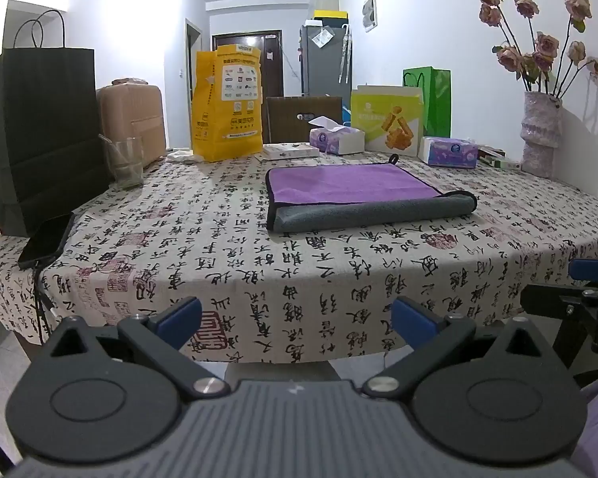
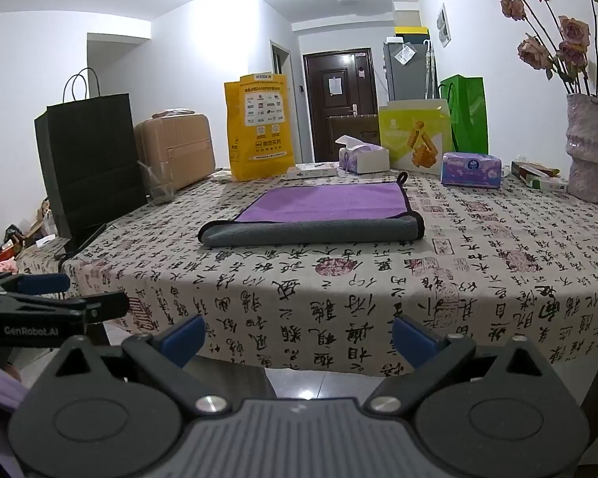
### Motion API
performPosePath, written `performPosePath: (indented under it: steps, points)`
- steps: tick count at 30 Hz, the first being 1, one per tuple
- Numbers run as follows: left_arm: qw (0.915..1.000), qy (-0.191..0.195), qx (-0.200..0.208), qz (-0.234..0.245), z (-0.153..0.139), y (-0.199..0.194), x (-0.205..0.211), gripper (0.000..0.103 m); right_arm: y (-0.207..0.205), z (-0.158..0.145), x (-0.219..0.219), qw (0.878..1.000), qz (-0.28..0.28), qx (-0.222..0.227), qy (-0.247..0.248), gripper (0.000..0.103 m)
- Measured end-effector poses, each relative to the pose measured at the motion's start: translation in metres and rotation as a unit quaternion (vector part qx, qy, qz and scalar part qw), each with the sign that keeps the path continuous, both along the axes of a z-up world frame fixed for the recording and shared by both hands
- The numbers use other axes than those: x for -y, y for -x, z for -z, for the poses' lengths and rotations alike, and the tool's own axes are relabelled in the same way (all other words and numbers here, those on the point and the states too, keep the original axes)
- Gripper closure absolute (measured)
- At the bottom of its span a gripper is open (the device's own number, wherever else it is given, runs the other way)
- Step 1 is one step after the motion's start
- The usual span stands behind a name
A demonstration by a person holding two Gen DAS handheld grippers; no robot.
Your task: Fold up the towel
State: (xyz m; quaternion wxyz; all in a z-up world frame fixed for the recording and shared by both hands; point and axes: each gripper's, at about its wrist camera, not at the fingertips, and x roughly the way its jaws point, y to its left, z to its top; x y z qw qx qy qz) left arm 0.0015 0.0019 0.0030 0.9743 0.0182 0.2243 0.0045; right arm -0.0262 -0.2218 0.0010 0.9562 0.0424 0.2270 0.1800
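You are holding both grippers back off the near edge of the table (image 1: 99,219), and neither one is touching anything: the left gripper (image 1: 295,316) has its blue pads spread wide with nothing between them, and the right gripper (image 2: 297,336) is standing just as wide and just as empty. The towel (image 1: 362,195) is lying flat in the middle of the patterned cloth, well apart from both tools, purple face up, with its near edge turned over so the grey underside is showing as a thick band (that band looks like a first fold already begun, though I am only judging from how it lies).

For the step you are facing, I would be aiming each gripper at one end of that grey band: the left at the corner nearer the black paper bag (image 1: 40,131), the right at the corner nearer the vase (image 2: 588,147). Come in low and level so the lower finger is sliding under both layers, then be closing firmly on the doubled edge. Keep the two grips level as you carry it toward the far hem, where the little hanging loop (image 2: 401,178) is sitting, so the edges are meeting square. The tissue packs behind are close, so avoid overshooting.
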Motion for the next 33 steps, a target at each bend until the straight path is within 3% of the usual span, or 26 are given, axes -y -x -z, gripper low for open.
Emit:
performPosePath:
  steps: [14, 25, 28, 33]
  points:
    - [0.9999, -0.010, -0.004, -0.007, 0.001, -0.025, -0.001, 0.000, -0.025, 0.002, 0.007, 1.000, 0.018, 0.001, -0.018, 0.002]
    - [0.9993, 0.002, -0.027, -0.028, 0.000, -0.087, -0.009, 0.000, -0.082, 0.000, 0.018, 0.999, 0.025, 0.012, -0.017, 0.005]
    - [0.9992, 0.013, -0.033, -0.020, -0.001, -0.111, -0.013, 0.008, -0.099, 0.001, 0.022, 1.000, 0.023, 0.014, -0.011, 0.007]
    - [0.9983, 0.026, -0.051, -0.012, 0.002, -0.151, -0.016, 0.033, -0.130, 0.003, 0.026, 1.000, 0.016, 0.019, 0.003, 0.011]
